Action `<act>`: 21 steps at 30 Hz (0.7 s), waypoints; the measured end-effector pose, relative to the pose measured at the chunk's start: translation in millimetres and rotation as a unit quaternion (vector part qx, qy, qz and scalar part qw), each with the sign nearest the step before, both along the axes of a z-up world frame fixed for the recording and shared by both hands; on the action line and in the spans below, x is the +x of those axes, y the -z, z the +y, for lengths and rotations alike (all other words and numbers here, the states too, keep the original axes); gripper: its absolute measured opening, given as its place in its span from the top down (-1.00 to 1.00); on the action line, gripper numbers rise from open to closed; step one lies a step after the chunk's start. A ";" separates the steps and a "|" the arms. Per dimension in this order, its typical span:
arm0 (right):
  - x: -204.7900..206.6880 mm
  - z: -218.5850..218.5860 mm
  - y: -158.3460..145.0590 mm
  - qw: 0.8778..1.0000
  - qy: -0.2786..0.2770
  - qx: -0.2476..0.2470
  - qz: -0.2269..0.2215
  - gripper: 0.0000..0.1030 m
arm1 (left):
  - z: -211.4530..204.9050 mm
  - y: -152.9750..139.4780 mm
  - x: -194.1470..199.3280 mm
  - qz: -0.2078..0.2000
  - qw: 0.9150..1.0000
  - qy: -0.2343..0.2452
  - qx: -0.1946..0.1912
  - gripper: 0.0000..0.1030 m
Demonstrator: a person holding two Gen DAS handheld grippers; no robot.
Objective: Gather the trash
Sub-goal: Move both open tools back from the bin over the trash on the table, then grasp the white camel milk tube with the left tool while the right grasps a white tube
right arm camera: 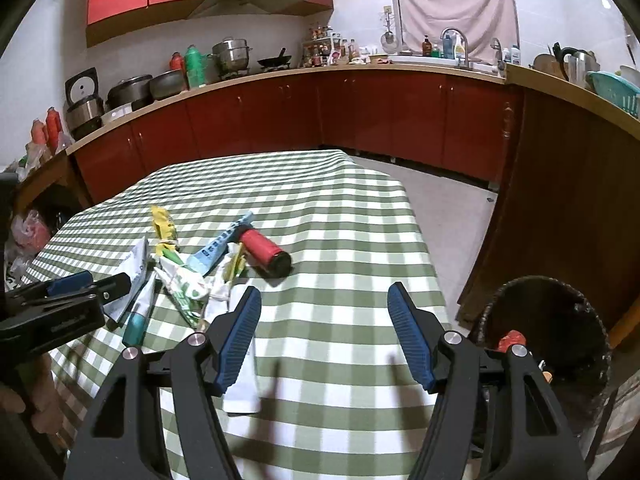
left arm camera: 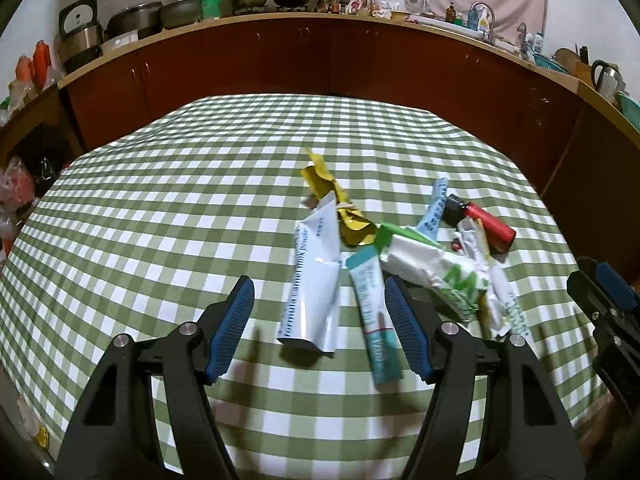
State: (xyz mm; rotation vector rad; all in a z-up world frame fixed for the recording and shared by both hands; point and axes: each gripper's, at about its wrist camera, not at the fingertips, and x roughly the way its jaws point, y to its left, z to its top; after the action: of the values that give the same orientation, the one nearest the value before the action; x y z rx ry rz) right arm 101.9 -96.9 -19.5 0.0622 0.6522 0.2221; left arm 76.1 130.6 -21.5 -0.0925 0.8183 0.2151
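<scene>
Hovering above the green-checked tablecloth [left arm camera: 168, 200], the left gripper [left arm camera: 320, 320] had its blue-padded jaws spread wide, gripping nothing. A white tube [left arm camera: 314, 276] and a teal-and-white sachet [left arm camera: 374, 312] lay flat on the cloth in the gap between its fingers, though neither pad touched them. Blue lettering ran along the tube, too blurred and curved to read; the sachet's print was equally unclear.

Just beyond and to the right lay the rest of the trash in one loose heap: a crumpled yellow wrapper [left arm camera: 340, 204], a green-and-white packet [left arm camera: 436, 268] with large green letters that could not be made out, a pale blue strip [left arm camera: 434, 210] printed with small dark characters, and a red cylindrical canister [left arm camera: 490, 226] with a black cap lying on its side at the far edge of the heap.

The right gripper [right arm camera: 324, 332] likewise stood open and empty, over bare cloth near the table's right edge, with a white scrap [right arm camera: 242, 384] partly under its left finger. The canister [right arm camera: 266, 252] lay ahead of it, well apart.

On the floor beside the table, to the right of that gripper, stood a dark round bin [right arm camera: 548, 332]. Inside it a small red object [right arm camera: 510, 340] showed; the rest of its interior was too dark to tell.
</scene>
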 end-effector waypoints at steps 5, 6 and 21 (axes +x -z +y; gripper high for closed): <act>2.8 10.6 1.5 1.000 -0.005 -0.006 0.005 -0.25 | 7.6 8.2 2.2 0.007 1.000 0.006 -0.008 -0.21; 3.1 12.5 2.1 1.000 -0.007 -0.008 0.007 -0.25 | 8.0 9.6 3.9 0.008 1.000 0.006 -0.010 -0.15; 2.3 35.7 7.6 0.999 -0.024 -0.019 0.024 -0.25 | 18.2 22.4 4.3 0.011 1.000 0.021 -0.021 0.69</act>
State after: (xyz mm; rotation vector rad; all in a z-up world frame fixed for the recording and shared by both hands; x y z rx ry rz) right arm 104.2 -61.2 -27.1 0.0150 0.7053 0.2540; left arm 80.4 148.8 -43.9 -0.1119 0.8467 0.1602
